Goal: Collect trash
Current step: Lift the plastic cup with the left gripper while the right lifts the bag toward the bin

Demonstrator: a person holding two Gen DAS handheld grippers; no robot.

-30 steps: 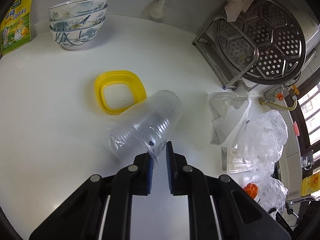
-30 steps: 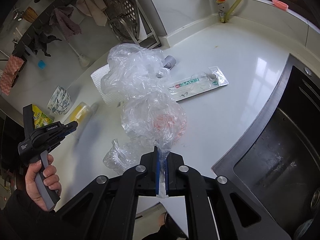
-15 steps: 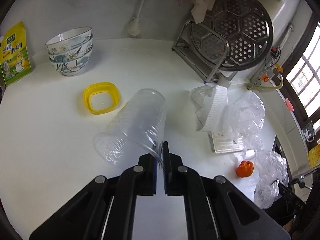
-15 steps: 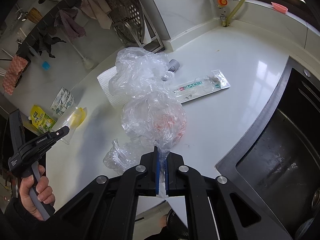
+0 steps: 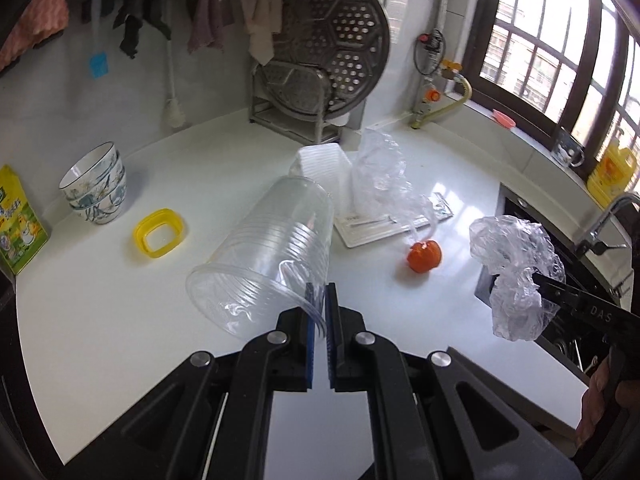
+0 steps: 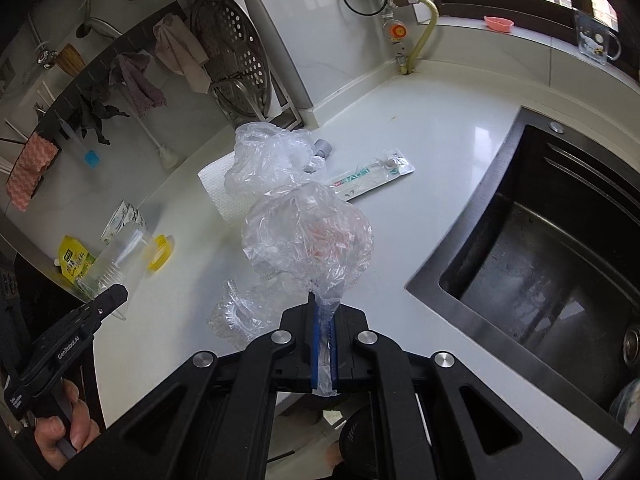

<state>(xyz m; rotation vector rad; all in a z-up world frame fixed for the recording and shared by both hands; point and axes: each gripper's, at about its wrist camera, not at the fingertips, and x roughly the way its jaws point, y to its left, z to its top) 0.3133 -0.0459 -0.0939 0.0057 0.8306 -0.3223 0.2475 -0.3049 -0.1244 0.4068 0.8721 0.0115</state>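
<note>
My left gripper (image 5: 319,300) is shut on the rim of a clear plastic cup (image 5: 272,252) and holds it tilted above the white counter. The cup also shows in the right wrist view (image 6: 116,256). My right gripper (image 6: 324,320) is shut on a crumpled clear plastic bag (image 6: 308,236), held above the counter near the sink; the bag also shows in the left wrist view (image 5: 516,276). On the counter lie an orange lump (image 5: 425,256), a second clear bag (image 5: 380,176), a flat toothbrush package (image 6: 372,176) and crushed clear plastic (image 6: 236,312).
A yellow ring lid (image 5: 160,233), stacked patterned bowls (image 5: 96,184) and a yellow-green packet (image 5: 18,224) sit at the left. A perforated steamer tray on a rack (image 5: 324,64) stands at the back. A black sink (image 6: 552,240) lies to the right.
My left gripper has lifted the cup off the counter and swung its view up and to the right. My right gripper has kept hold of the bag and risen slightly.
</note>
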